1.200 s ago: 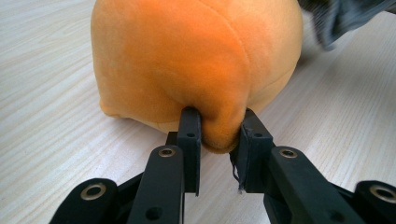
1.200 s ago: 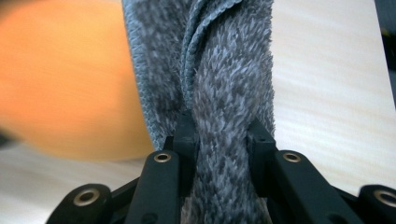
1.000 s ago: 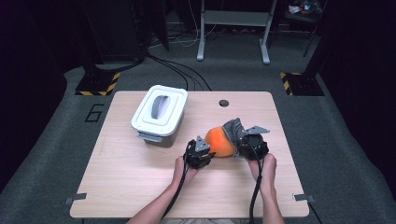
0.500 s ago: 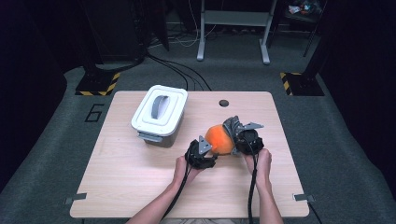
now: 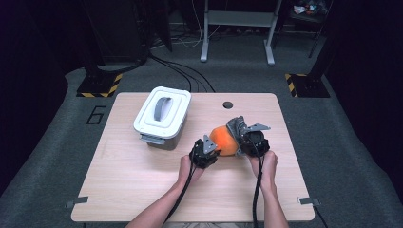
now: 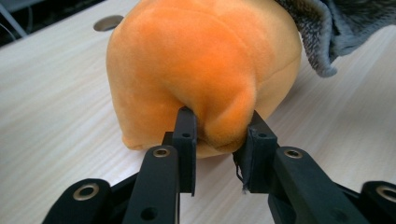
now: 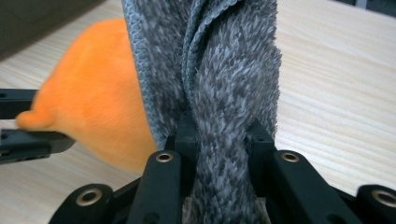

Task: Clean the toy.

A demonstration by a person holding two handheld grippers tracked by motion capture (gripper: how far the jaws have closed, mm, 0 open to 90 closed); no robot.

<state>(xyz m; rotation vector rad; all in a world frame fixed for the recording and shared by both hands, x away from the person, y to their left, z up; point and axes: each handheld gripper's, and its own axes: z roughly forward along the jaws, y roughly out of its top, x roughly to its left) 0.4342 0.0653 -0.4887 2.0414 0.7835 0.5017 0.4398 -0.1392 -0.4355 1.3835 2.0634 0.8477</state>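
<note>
A round orange plush toy lies on the table's right half, with a grey fluffy cloth against its far right side. My left gripper comes at it from the left. Its jaws have just been closing and now pinch a fold of the orange plush. My right gripper is shut on a bunched strip of the grey cloth, with the orange plush just to its left. In the high view the left gripper and right gripper flank the toy.
A white lidded box with a grey handle stands on the wooden table at the back left. A round cable hole sits near the table's far edge. Metal stand legs and cables lie on the dark floor beyond.
</note>
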